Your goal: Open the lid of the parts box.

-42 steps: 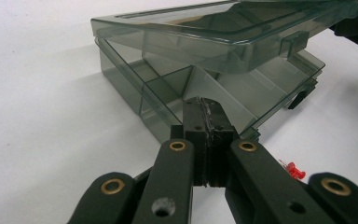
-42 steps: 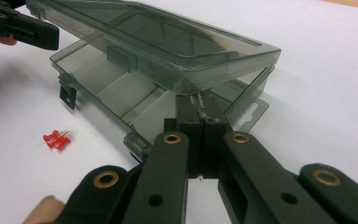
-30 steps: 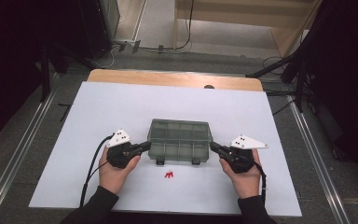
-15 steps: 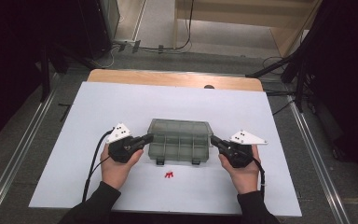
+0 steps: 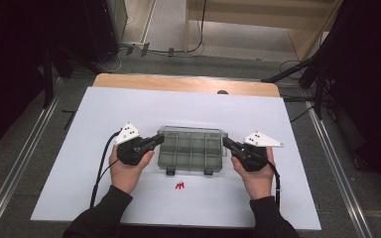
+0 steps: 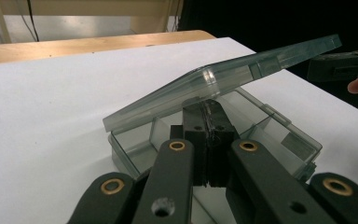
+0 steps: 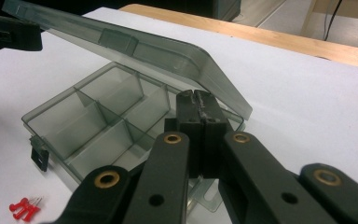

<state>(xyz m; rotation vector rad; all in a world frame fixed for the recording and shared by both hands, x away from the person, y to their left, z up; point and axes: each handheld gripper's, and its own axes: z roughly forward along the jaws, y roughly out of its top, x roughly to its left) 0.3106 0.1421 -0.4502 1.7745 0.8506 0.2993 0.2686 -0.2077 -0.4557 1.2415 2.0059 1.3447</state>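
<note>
**Lid of the compartment box being raised by 2 closed grippers**

High view: a clear grey compartment box [image 5: 192, 151] sits on the white table [image 5: 129, 106], near its front middle, its long axis running left to right across the table. Its 2 dark latches [image 5: 170, 171] face the person and hang undone; the hinge edge lies on the far side. The left gripper [image 5: 158, 140] meets the box at its left end and the right gripper [image 5: 226, 144] at its right end, each held in a hand. A few red push pins [image 5: 180, 186] lie on the table just in front of the box, apart from it.

Left gripper view: this gripper's jaws are pressed together with nothing between them, their tips tucked under the lid [image 6: 223, 77], which tilts up off the base. The other gripper's black jaws meet the lid's far end.

Right gripper view: here too the jaws are closed on nothing and sit beneath the lid's [image 7: 135, 49] edge, above the empty compartments [image 7: 93, 123]. The pins [image 7: 24, 206] show at lower left.

Judgement: the step in hand looks like opening the box, with the lid partly up. The next move likely calls for both tips to lift evenly and swing the lid back over its hinge without dragging the base.
</note>
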